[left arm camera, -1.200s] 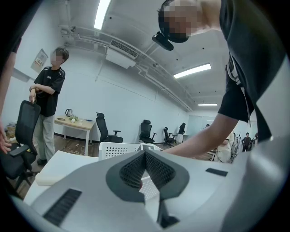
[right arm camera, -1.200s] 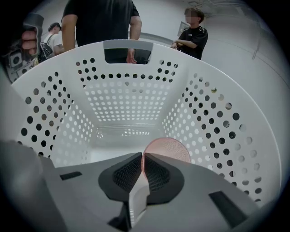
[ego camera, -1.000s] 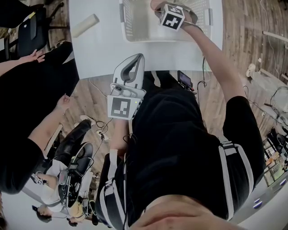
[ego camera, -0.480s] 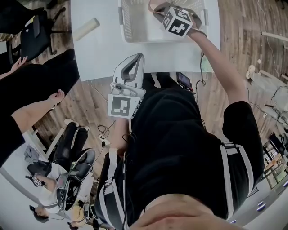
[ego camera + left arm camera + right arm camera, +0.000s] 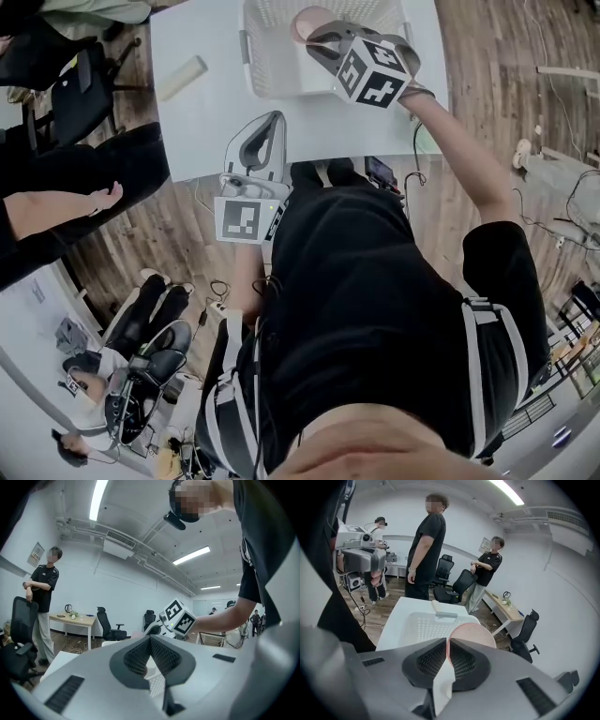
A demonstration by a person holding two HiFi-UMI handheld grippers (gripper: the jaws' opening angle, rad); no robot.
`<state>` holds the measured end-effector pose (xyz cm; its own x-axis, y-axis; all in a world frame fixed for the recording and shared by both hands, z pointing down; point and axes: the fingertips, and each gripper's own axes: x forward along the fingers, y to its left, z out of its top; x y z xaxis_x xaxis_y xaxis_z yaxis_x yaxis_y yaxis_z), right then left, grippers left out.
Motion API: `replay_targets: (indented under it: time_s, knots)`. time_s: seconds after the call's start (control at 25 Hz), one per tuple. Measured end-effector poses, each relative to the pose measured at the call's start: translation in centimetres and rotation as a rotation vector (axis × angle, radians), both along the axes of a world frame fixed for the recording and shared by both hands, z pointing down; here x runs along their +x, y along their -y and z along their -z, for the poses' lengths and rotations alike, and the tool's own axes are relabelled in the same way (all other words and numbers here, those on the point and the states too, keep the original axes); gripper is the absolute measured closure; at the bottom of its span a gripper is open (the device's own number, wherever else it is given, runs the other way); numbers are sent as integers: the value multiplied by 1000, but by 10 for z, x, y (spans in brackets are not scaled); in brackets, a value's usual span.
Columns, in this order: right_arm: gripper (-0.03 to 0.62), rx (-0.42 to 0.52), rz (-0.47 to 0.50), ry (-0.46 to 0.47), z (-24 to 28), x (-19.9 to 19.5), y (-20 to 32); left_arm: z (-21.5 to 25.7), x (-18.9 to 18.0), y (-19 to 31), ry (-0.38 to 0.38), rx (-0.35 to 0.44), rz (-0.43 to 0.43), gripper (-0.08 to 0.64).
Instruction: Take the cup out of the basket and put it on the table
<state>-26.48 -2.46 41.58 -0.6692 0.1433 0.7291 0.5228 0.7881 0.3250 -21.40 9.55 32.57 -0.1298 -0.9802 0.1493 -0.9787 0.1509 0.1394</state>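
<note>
A pink cup [image 5: 306,19] hangs over the white perforated basket [image 5: 272,56] at the far side of the white table [image 5: 206,112]. My right gripper [image 5: 321,34] is shut on the cup's wall. In the right gripper view the pink cup [image 5: 473,633] is pinched at its rim between the pads of the right gripper [image 5: 447,641], above the basket [image 5: 424,625]. My left gripper [image 5: 273,122] is shut on nothing and hovers at the table's near edge. In the left gripper view the left gripper [image 5: 151,641] has its jaws closed together, with the right gripper's marker cube [image 5: 179,617] beyond.
A cream cylinder [image 5: 183,77] lies on the table left of the basket. A seated person's arm [image 5: 56,202] reaches in at the left. Two people [image 5: 424,550] stand beyond the table among office chairs [image 5: 461,585]. Cables trail over the wooden floor [image 5: 506,84].
My right gripper has lifted the pink cup up out of the basket and toward me. The left gripper has risen slightly at the table's edge.
</note>
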Motion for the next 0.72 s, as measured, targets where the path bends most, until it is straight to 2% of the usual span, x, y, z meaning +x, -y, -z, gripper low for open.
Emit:
replay_targets:
  time_s: [0.4,0.72]
  knots:
    - [558,-35,65,91,51,38,-42,17,7,1,34,42,8,540]
    - [558,-87,112,126,73,67,-70,20,5,0,41,39,38,540]
